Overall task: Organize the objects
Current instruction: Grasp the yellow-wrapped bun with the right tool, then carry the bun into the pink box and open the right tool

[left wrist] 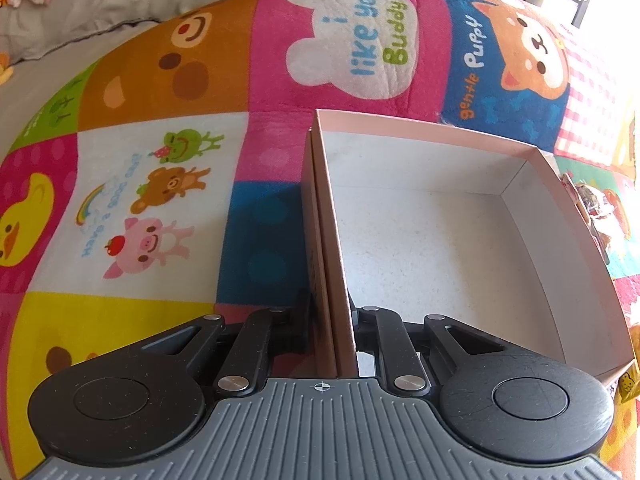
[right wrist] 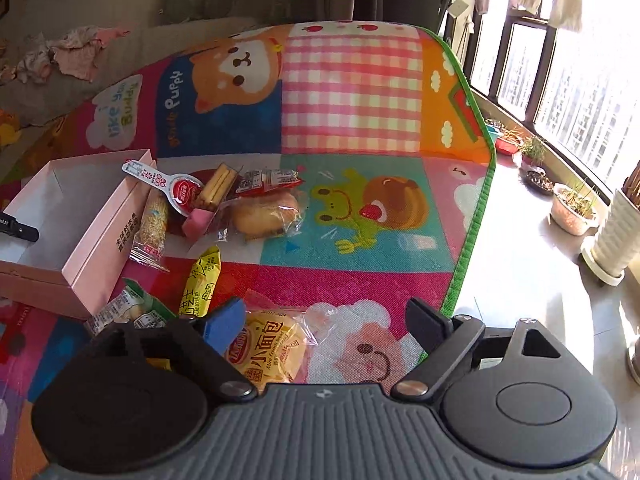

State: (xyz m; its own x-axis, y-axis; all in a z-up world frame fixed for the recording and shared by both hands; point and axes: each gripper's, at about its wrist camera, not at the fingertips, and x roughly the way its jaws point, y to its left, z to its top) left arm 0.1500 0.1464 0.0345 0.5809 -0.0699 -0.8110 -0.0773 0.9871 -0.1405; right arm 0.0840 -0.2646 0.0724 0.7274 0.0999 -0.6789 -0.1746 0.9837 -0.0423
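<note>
Box [left wrist: 440, 240] wall clamped by left gripper [left wrist: 332, 320], box empty on play mat [left wrist: 160, 160]. Right gripper [right wrist: 324, 320] jaws wide apart, nothing held, hovering over mini bread pack [right wrist: 268, 348]. Tip: keep box steady, drop lower, centre pack betw fingers before closing. Snack pile [right wrist: 240, 200] beside box shows only in right cam; left cam shows box interior.

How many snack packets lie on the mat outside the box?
8, maybe more hidden under the right gripper: corn bar, red-lidded cup, biscuits, red wrapper, pink cube, bun, yellow stick, green-white packet; plus mini bread between the fingers.
</note>
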